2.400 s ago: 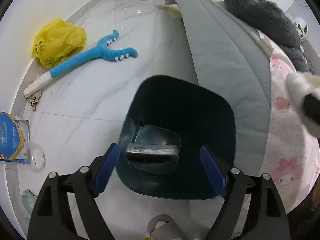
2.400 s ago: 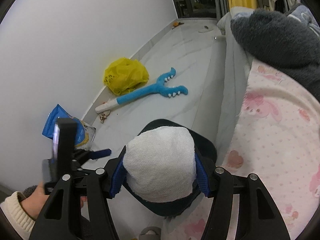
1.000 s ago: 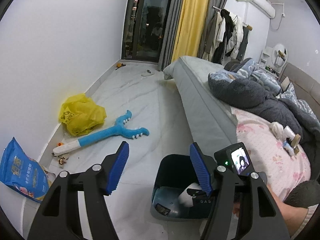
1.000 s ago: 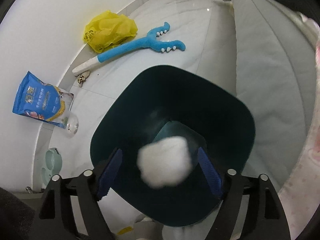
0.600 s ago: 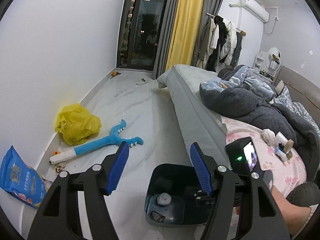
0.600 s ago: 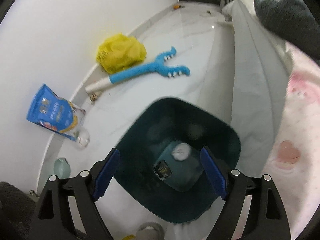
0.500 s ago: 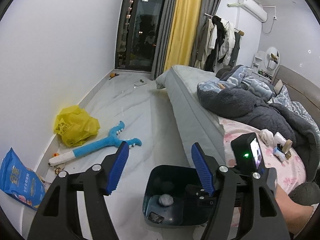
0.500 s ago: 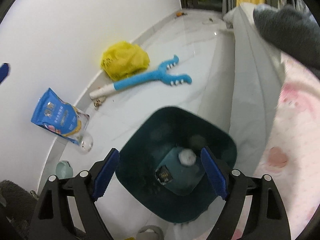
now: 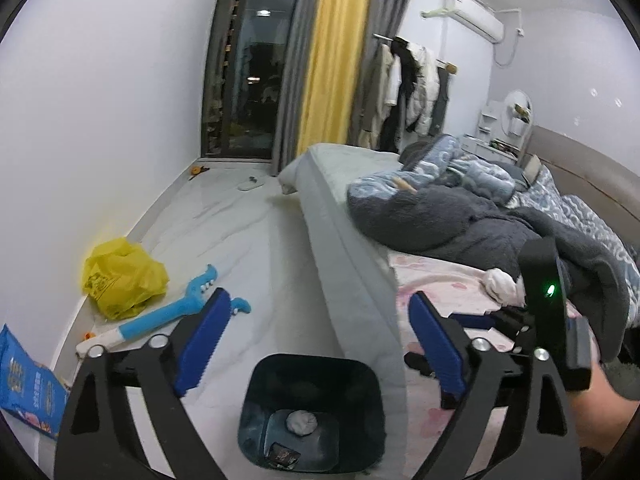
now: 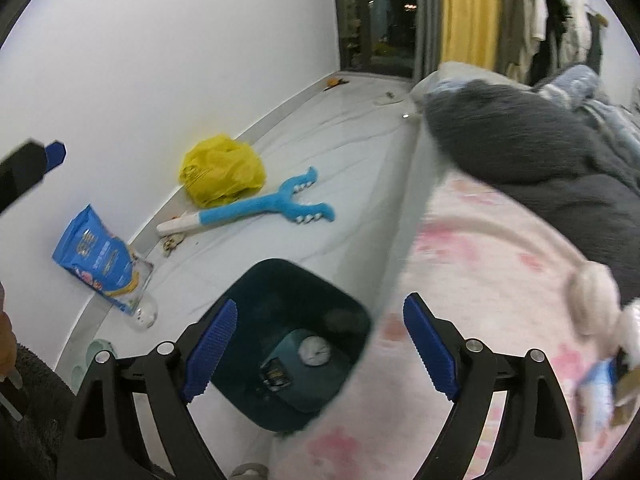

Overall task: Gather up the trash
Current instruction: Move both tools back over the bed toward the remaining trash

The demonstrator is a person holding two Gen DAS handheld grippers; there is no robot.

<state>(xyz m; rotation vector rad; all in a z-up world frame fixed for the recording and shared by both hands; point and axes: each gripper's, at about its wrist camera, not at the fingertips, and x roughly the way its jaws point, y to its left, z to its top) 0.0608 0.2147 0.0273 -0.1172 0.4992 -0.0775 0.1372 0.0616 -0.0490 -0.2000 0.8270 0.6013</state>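
Observation:
A dark teal trash bin (image 9: 372, 392) (image 10: 344, 304) stands on the floor beside the bed. Inside it lie a white wad (image 9: 302, 422) (image 10: 315, 350) and a clear plastic container with a dark label (image 9: 285, 456) (image 10: 276, 374). My left gripper (image 9: 320, 344) is open and empty, above the bin. My right gripper (image 10: 320, 354) is open and empty, over the bin's edge and the bed. More white wads (image 9: 502, 286) (image 10: 592, 296) lie on the pink bedsheet, with a small blue packet (image 10: 596, 392) beside them.
A yellow plastic bag (image 9: 122, 278) (image 10: 222, 170), a blue plush toy (image 9: 172, 316) (image 10: 264, 204) and a blue snack bag (image 9: 24, 388) (image 10: 100, 260) lie on the white floor by the wall. Grey blankets (image 9: 460, 220) cover the bed.
My right gripper let go of the white wad, which fell into the bin, then swung right toward the bed. My left gripper rose from the bin and tilted up.

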